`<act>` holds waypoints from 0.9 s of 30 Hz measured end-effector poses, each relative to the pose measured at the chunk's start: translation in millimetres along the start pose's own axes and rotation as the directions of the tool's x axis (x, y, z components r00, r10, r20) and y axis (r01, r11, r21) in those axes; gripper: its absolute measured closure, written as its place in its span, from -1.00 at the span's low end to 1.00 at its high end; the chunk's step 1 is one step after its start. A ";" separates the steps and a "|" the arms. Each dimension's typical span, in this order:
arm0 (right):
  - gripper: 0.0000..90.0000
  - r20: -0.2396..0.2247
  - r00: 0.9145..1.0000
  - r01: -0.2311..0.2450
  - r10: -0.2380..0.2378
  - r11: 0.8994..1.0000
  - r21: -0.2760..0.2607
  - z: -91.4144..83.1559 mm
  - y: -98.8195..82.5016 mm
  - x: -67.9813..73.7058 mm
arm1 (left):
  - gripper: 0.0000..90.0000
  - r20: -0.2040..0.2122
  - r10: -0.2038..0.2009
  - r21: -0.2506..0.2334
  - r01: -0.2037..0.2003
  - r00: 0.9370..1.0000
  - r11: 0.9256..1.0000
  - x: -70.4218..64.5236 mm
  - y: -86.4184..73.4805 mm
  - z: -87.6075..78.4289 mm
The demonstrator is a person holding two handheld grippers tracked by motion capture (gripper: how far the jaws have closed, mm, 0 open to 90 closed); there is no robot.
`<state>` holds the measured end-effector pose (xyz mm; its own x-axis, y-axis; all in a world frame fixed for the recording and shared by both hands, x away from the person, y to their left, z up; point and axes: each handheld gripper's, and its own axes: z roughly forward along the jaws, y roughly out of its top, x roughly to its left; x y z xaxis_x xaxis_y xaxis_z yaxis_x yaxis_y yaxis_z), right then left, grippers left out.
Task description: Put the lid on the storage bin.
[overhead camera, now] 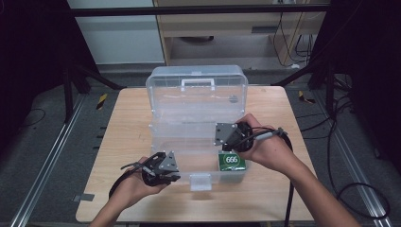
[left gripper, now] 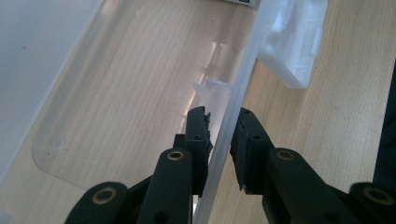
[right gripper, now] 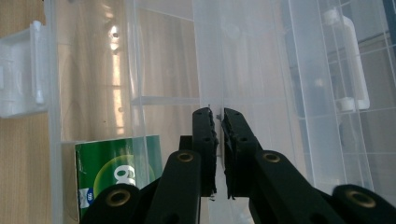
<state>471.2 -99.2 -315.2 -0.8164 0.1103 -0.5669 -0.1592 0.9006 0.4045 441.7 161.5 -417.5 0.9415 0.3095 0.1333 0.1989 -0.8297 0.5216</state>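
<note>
Work in hand is looking like the handling of a clear plastic storage box [overhead camera: 189, 123] that is sitting open in the middle of a wooden table [overhead camera: 127, 142], its lid [overhead camera: 196, 87] standing up at the far side with a white carry handle [overhead camera: 197, 84] on it. The box is lying between the person's two hands, so both tools are working on it at once.

The left gripper [overhead camera: 172, 178] is reaching over the near front wall [left gripper: 233, 107] of the box; in the left gripper view that thin wall is running up between the two black jaws, which are standing a little apart on either side of it, near it but not yet pressing it. The right gripper [right gripper: 219, 119] is pointing down into the box, its jaws nearly together around a thin clear partition [right gripper: 212, 56]; whether they are truly pinching it cannot be told.

Judging from this, the person is steadying or getting hold of the box, and the next move is calling for the left jaws to close squarely on the wall without slipping off the smooth plastic.

The box is looking translucent, glossy and light, with a white front latch [overhead camera: 200, 181] hanging at the near edge. A green packet [overhead camera: 231, 161] printed with "666" is lying in the near right corner, beside the right hand [overhead camera: 265, 146].
</note>
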 end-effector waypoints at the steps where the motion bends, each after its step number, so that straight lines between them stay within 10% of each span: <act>1: 0.87 0.000 1.000 0.000 0.000 1.000 0.000 0.0 0.0 0.0 | 0.71 0.000 0.000 0.000 0.000 1.000 1.000 0.0 0.0 0.0; 27: 0.87 -0.018 1.000 -0.008 0.008 1.000 -0.020 -3.8 -5.3 13.7 | 0.68 -0.026 0.026 0.009 -0.026 0.999 1.000 -3.6 1.0 0.8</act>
<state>458.8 -104.0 -322.4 -0.8277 0.1098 -0.5504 -0.1633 0.8911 0.4234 438.8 159.2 -418.2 0.9389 0.3000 0.1687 0.1771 -0.8415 0.5105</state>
